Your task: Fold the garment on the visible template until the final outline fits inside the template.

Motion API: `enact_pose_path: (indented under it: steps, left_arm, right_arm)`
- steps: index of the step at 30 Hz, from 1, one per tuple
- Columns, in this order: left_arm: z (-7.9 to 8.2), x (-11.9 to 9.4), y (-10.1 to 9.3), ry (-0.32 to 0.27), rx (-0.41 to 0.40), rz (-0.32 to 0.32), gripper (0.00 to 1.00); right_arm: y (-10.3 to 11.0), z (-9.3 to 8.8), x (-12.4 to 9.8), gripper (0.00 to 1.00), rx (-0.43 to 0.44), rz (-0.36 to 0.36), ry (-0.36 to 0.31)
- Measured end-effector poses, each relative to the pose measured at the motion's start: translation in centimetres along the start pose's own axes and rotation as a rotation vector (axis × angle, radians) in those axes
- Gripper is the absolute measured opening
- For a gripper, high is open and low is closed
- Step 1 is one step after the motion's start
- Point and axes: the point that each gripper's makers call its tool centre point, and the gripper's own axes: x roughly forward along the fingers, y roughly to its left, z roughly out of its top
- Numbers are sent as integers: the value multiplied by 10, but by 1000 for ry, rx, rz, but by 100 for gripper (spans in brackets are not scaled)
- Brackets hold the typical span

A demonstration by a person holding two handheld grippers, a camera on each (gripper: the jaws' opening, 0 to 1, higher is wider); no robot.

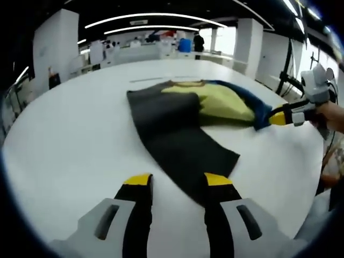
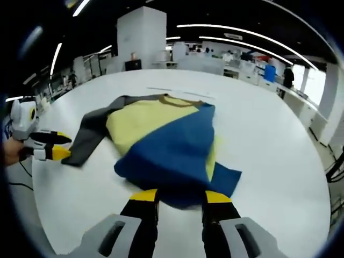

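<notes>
The long-sleeved garment of yellow, blue and dark grey cloth (image 2: 166, 141) lies spread on the round white table (image 2: 269, 161), its dark grey sleeve (image 1: 183, 145) stretched toward the left gripper (image 1: 178, 181), whose yellow-tipped jaws stand apart with the sleeve end between them, not closed on it. The right gripper (image 2: 180, 196) has its jaws open at the blue hem, one on either side of the near edge.

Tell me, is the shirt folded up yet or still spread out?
Partly folded. The shirt has its blue sleeve laid across the yellow front, but the grey sleeve lies stretched out on the table.
</notes>
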Motion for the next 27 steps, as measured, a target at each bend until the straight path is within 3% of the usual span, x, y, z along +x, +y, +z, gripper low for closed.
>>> enact_pose_path:
  steps: [4,12,15,16,20,22,24,27]
  left_arm:
    - [1,-1,-1,-8,13,10,33]
    - [1,0,2,-6,11,38,31]
    - [1,0,3,0,2,48,29]
    - [2,1,4,3,2,49,28]
    - [1,1,5,14,5,44,27]
    - [1,1,7,22,-2,49,16]
    - [-2,1,2,34,-32,22,3]
    - [-1,3,0,27,-55,18,0]
  right_arm:
    - [-15,-2,1,30,21,-57,1]
    - [-30,-10,1,35,96,-82,21]
    - [-33,-17,2,30,172,-85,39]
    - [-36,-12,4,29,144,-84,12]
    - [-41,-13,5,20,185,-83,17]
    - [-43,-12,5,15,195,-81,13]
    - [-41,-11,5,2,192,-66,5]
    - [-42,-9,6,0,177,-69,-4]
